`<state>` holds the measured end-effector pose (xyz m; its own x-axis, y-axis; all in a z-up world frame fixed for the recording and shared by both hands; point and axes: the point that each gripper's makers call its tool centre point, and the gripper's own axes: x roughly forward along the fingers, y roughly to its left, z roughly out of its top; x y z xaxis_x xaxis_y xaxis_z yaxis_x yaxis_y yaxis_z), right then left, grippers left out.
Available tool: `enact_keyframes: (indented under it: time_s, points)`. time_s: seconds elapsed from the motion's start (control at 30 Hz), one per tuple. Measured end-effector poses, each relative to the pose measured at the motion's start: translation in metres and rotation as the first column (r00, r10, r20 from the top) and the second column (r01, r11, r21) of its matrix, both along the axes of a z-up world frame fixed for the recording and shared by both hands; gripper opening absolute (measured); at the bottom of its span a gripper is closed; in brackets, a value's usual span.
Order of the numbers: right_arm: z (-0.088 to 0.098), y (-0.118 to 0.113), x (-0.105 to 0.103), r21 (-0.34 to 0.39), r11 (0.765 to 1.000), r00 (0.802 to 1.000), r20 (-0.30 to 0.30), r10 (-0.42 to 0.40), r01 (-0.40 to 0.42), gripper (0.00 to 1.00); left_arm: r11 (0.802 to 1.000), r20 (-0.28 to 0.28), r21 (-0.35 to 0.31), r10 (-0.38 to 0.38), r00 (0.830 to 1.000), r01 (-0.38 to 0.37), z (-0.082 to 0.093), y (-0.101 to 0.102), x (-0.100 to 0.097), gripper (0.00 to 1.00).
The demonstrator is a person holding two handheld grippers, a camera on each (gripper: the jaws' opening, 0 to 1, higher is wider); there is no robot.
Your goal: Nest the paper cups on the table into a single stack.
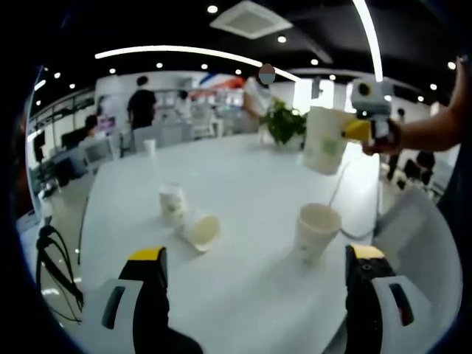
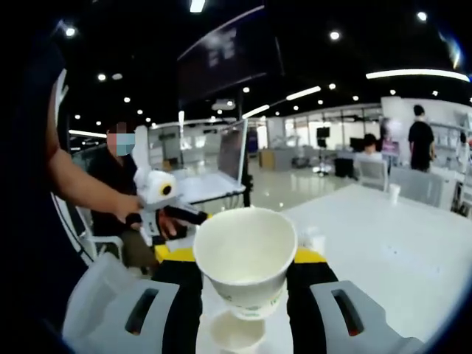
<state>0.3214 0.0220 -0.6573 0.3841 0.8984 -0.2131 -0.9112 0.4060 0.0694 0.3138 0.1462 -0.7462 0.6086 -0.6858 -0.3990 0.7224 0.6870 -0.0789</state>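
In the left gripper view, a white paper cup (image 1: 316, 231) stands upright on the white table (image 1: 243, 177), near my right jaw. Further left, another cup (image 1: 172, 203) stands beside one lying on its side (image 1: 200, 230). My left gripper (image 1: 256, 253) is open above the table's near edge, nothing between its jaws. My right gripper (image 1: 352, 131) hovers at upper right, shut on a raised cup (image 1: 324, 140). In the right gripper view, my right gripper (image 2: 243, 255) clamps that cup (image 2: 247, 258), mouth toward the camera, above an upright cup (image 2: 236, 332). The left gripper (image 2: 193, 215) shows at left.
A small cup (image 1: 150, 146) and a potted plant (image 1: 284, 122) stand at the table's far side. A cable (image 1: 343, 192) trails across the right part of the table. Chairs and people are in the room beyond. A person sits behind the left gripper (image 2: 122, 184).
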Motion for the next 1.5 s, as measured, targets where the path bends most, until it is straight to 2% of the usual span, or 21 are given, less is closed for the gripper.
enact_keyframes:
  time_s: [0.37,0.73,0.87,1.13,1.3,1.5]
  points:
    - [-0.004,-0.001,-0.003,0.004,1.0,1.0,-0.008,-0.001,0.001,0.42,1.0,-0.004,0.003,-0.007,1.0,0.007,0.0,-0.003,-0.001,0.99]
    - [-0.022,-0.002,-0.004,0.013,1.0,1.0,-0.001,-0.006,0.006,0.42,1.0,-0.013,0.003,-0.003,1.0,0.003,-0.003,-0.002,-0.001,0.99]
    - [-0.028,-0.002,-0.004,0.023,1.0,1.0,-0.023,-0.011,0.011,0.42,1.0,-0.014,0.003,-0.003,1.0,0.003,-0.003,-0.003,-0.002,0.99]
    - [-0.043,0.001,-0.006,0.033,0.999,1.0,-0.02,-0.007,0.007,0.42,1.0,-0.023,-0.001,0.001,1.0,-0.001,-0.007,-0.003,-0.003,0.99]
    - [-0.054,0.001,-0.005,0.051,0.998,0.998,-0.056,-0.023,0.026,0.42,1.0,-0.025,-0.002,0.001,1.0,-0.001,-0.007,-0.003,-0.004,0.99]
    - [-0.069,0.0,-0.005,0.031,0.999,0.997,-0.073,-0.03,0.033,0.42,1.0,-0.027,-0.003,0.01,1.0,-0.01,-0.008,0.0,-0.004,0.99]
